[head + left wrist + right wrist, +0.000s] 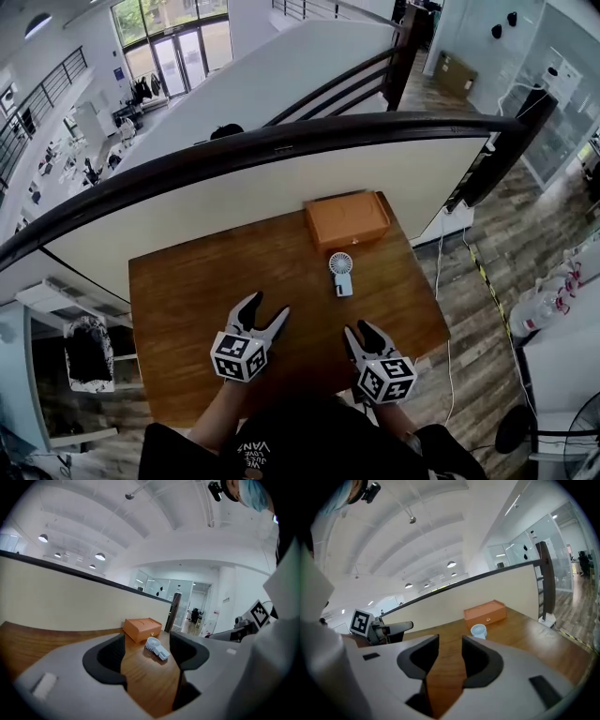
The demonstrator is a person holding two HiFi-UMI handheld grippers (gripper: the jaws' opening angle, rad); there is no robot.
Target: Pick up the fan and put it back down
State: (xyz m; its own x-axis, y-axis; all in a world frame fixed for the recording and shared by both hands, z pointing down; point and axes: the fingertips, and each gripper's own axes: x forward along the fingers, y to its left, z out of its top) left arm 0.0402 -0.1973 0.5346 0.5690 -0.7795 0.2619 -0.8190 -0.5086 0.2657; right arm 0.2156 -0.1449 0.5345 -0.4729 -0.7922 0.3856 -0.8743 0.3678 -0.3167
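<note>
A small white hand fan (341, 273) lies flat on the wooden table (187, 291), just in front of an orange box (347, 218). My left gripper (267, 307) hovers near the table's front, left of and nearer than the fan, open and holding nothing. My right gripper (360, 330) is nearer than the fan, open by a narrower gap, also holding nothing. In the left gripper view the fan (156, 648) lies ahead between the jaws of the left gripper (147, 656), well beyond them. In the right gripper view the fan (478, 630) is ahead and slightly right of the right gripper (450, 656).
A cream partition wall with a dark handrail (281, 141) runs behind the table. The orange box (142, 628) stands against it. The table's right edge drops to a wood-plank floor (487, 253) with a cable. The left gripper (377, 627) shows at the left of the right gripper view.
</note>
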